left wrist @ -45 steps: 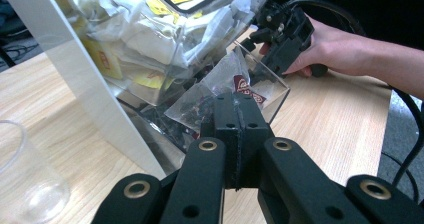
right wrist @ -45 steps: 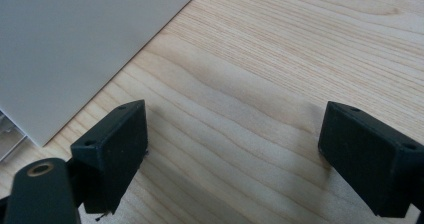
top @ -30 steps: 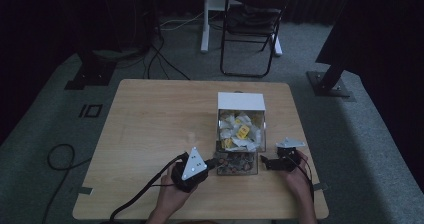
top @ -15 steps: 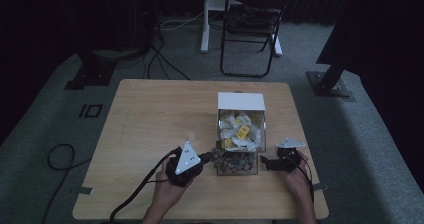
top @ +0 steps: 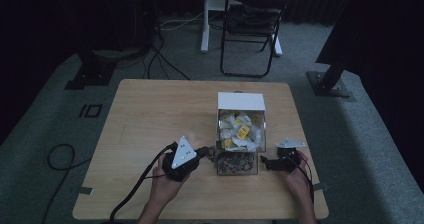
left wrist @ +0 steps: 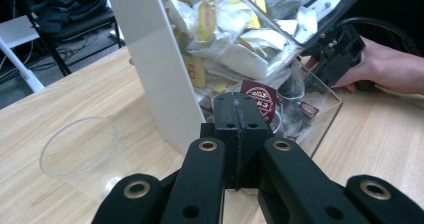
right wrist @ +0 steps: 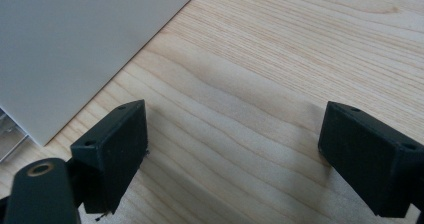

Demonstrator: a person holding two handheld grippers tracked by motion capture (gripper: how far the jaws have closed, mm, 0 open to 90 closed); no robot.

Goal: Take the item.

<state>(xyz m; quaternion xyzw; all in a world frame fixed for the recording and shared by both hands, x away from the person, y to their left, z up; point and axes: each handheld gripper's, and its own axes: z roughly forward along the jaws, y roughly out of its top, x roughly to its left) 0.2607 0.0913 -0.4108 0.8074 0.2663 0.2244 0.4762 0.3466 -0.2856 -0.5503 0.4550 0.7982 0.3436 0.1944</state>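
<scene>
A white dispenser box (top: 241, 102) (left wrist: 150, 69) full of pale and yellow tea sachets feeds a clear tray (top: 236, 163) (left wrist: 320, 119) of darker sachets at its front. My left gripper (top: 204, 153) (left wrist: 242, 101) sits at the tray's left corner, jaws shut, with a dark red sachet (left wrist: 260, 96) sticking out from the tips. At the tray's right side my right gripper (top: 264, 163) (right wrist: 232, 154) rests low over bare wood, open, with nothing between its fingers. It also appears beyond the tray as the right gripper (left wrist: 340, 54), held by a hand (left wrist: 390, 69).
A clear plastic cup (left wrist: 80, 151) stands on the wooden table (top: 150, 114) just left of the box. The box's white wall (right wrist: 75, 44) is close beside my right gripper. A folding chair (top: 250, 24) and cables lie on the floor beyond the table.
My left gripper has drawn back a little to the left from the tray and its grey plate has tilted. The right hand has stayed put.
</scene>
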